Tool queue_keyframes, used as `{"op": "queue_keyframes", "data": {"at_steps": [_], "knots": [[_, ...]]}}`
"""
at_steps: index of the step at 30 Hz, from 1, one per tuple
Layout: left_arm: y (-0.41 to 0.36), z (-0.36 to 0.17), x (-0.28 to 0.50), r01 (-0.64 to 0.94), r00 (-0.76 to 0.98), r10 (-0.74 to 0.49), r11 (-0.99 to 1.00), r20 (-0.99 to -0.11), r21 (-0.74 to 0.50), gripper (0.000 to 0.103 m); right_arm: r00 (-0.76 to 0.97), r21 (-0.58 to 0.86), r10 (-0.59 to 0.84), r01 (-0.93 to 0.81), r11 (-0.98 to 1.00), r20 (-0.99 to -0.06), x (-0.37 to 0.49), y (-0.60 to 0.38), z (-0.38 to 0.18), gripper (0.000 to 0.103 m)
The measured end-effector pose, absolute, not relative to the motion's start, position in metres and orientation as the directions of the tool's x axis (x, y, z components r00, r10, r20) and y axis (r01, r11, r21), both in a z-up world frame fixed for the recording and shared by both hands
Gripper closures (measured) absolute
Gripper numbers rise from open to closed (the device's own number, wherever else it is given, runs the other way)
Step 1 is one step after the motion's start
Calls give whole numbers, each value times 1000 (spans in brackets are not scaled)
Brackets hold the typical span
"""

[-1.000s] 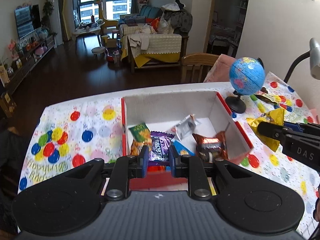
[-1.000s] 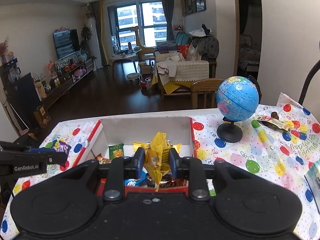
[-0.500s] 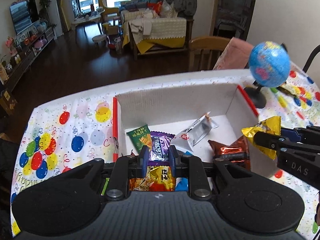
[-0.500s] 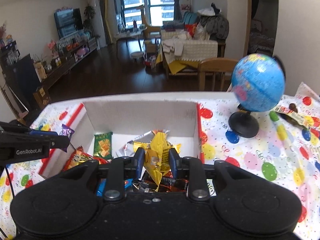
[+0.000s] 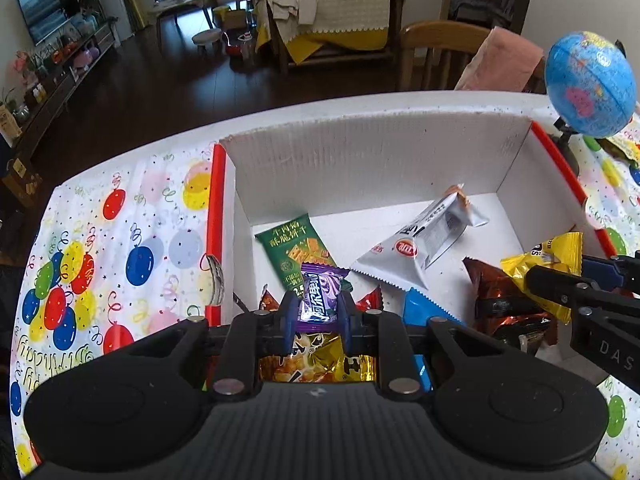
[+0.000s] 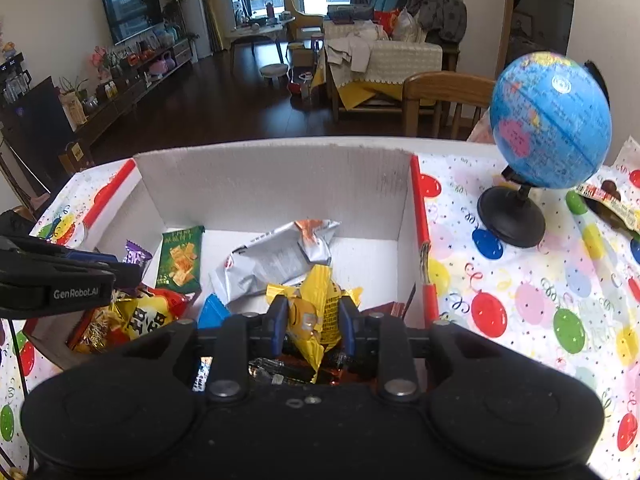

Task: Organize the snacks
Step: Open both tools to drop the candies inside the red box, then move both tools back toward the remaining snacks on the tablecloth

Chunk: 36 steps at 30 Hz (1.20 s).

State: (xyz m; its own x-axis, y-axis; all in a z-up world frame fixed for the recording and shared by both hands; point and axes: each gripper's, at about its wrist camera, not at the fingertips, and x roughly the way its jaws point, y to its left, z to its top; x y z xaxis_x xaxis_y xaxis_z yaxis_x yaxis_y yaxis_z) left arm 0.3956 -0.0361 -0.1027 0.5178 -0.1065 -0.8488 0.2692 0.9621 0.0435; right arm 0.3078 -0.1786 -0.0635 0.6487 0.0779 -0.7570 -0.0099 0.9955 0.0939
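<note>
Left gripper (image 5: 316, 312) pinches a purple candy (image 5: 320, 300); right gripper (image 6: 312, 322) pinches a crinkled yellow packet (image 6: 316, 316). Over the last second both have come down from above the table to hang low over the white box (image 5: 372, 160), near side. Judgement: release is next. Candy glossy, ends twisted. Green packet (image 5: 298, 248), silver packet (image 5: 420, 244) and brown packet (image 5: 504, 304) already lie inside. Globe (image 6: 550, 120) stands right of the box on the balloon-print cloth (image 6: 520, 304).
</note>
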Motion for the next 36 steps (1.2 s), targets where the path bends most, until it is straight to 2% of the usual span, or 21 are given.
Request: {"op": "queue_keyframes", "data": {"at_steps": [7, 9, 14, 16, 17, 18, 19, 20, 25, 27, 31, 36], "knots": [[-39, -106, 396, 282, 496, -112, 959, -861, 37, 81, 619, 116, 94, -5, 993, -780, 308, -179, -69, 71], [-39, -106, 395, 282, 490, -113, 959, -864, 34, 77, 618, 114, 93, -6, 993, -780, 307, -178, -70, 67], [-37, -102, 390, 274, 483, -114, 961, -868, 26, 76, 630, 118, 91, 1, 993, -771, 301, -178, -63, 57], [-34, -99, 387, 270, 485, -119, 963, -867, 19, 71, 636, 118, 88, 6, 993, -766, 297, -179, -60, 52], [-33, -97, 385, 269, 485, -123, 963, -866, 13, 59, 640, 119, 87, 6, 993, -763, 296, -178, -57, 49], [-32, -94, 383, 265, 487, -130, 964, -864, 5, 40, 644, 117, 85, 7, 993, -760, 294, -177, -55, 47], [-30, -92, 381, 261, 494, -139, 965, -858, -6, 34, 650, 115, 83, 7, 993, -755, 291, -177, -53, 46], [-28, -88, 378, 258, 503, -148, 966, -852, -16, 31, 655, 115, 82, 8, 993, -752, 289, -177, -51, 43], [-24, -76, 368, 257, 515, -158, 966, -842, -24, 31, 674, 122, 84, 9, 992, -734, 276, -177, -38, 36], [-22, -69, 363, 257, 523, -162, 966, -836, -27, 31, 684, 116, 78, 9, 993, -725, 270, -176, -33, 29], [-18, -57, 352, 260, 541, -176, 965, -822, -35, 31, 700, 126, 79, 15, 992, -709, 258, -176, -23, 21], [-13, -42, 332, 276, 566, -207, 960, -798, -53, 27, 727, 143, 83, 21, 989, -682, 242, -176, -9, 14]]}}
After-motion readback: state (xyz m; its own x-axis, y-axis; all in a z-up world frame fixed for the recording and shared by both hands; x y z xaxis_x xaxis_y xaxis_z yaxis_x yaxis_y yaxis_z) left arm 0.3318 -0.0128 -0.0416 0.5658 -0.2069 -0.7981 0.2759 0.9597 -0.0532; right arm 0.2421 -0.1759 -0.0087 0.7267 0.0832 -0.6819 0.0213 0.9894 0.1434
